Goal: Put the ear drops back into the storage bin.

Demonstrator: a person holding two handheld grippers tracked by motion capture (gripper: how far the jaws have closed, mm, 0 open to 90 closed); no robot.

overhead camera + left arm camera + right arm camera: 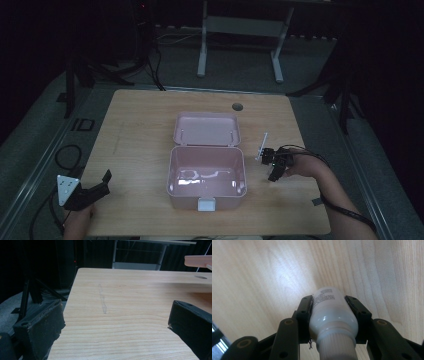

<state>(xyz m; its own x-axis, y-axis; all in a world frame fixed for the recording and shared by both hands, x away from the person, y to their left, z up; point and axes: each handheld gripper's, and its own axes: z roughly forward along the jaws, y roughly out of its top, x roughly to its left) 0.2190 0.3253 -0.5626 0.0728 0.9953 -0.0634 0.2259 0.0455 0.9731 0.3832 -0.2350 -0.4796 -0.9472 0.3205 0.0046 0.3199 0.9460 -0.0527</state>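
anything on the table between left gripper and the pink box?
Nothing: bare wood between the left gripper and the open pink box, per the high view; the left gripper view agrees.

Your left gripper hangs low over the wooden table, its two black jaws standing wide apart with nothing but bare wood between them. On the table, ahead of the left-hand jaw, a faint pale streak runs along the surface. Farther across the table, toward its far right, sits a small round hole, and just above that hole the edge of a pink lid juts in. Beyond the table's far edge stands a white frame in the dark.
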